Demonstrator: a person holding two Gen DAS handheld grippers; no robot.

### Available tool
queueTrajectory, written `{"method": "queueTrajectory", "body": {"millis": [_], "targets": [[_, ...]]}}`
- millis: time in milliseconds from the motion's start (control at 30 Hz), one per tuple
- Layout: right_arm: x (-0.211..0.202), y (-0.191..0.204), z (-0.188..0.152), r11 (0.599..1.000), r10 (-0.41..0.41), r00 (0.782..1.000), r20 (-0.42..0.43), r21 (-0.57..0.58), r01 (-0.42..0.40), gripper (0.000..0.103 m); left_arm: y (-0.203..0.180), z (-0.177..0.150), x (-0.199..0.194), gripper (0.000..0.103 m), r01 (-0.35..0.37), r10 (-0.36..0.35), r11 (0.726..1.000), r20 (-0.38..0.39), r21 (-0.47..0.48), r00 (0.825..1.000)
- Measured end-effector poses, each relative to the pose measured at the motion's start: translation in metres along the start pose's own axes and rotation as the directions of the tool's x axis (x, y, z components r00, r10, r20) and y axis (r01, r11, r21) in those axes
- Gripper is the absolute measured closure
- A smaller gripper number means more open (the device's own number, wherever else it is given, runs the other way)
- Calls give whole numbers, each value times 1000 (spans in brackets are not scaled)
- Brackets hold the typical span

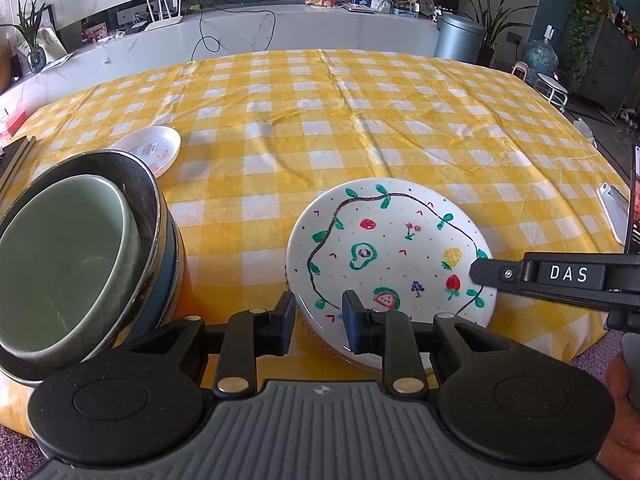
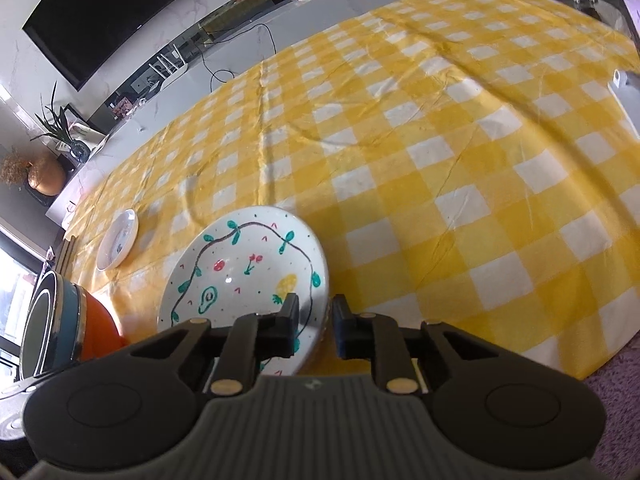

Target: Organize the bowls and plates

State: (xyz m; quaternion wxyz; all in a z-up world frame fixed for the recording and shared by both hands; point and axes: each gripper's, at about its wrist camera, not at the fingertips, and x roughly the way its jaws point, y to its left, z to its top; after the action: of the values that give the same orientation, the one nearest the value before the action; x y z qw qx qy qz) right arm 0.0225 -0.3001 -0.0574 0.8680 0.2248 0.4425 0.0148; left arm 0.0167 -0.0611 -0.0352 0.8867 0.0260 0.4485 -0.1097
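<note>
bowl stack (image 1: 72, 256): cut off left | plate (image 2: 244, 276) near rim: possibly hidden

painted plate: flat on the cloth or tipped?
Tipped. In the right wrist view the painted plate stands tilted, its near rim between the right gripper fingers, above the checked tablecloth.

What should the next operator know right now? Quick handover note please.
Left gripper: open, at the near-left rim of the painted plate, not gripping.
Right gripper: straddles that plate's right rim; closure unclear.
Bowl stack, green bowl on top, stands left of the plate.
Small plate lies apart, beyond the stack.
Done: bowls nested.
Left: likely stack both plates.
</note>
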Motion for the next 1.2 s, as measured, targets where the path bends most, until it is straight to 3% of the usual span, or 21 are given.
{"method": "queueTrajectory", "body": {"millis": [67,200,367,600,833,967,1200], "targets": [[-6,8,1,997,-34,999,33,-64,36,73,0,1,-4,74,8,-8,1000,2,-4,1000],[-15,19,3,990,-48,997,66,-131,56,69,0,5,-16,72,41,-41,999,11,-4,999],[-23,35,3,974,-61,994,96,-211,80,51,7,14,-33,65,79,-78,997,25,-6,997],[-23,56,8,959,-100,991,90,-255,120,30,33,35,-48,64,114,-114,992,13,-49,993],[-14,78,16,963,-49,997,60,-264,63,29,83,62,-66,62,99,-92,988,61,-118,994],[-4,101,23,958,-2,999,41,-287,14,29,117,77,-69,62,52,-40,987,80,-155,996],[23,144,39,938,47,999,6,-343,-42,29,162,98,-45,62,1,1,987,16,-160,1000]]}}
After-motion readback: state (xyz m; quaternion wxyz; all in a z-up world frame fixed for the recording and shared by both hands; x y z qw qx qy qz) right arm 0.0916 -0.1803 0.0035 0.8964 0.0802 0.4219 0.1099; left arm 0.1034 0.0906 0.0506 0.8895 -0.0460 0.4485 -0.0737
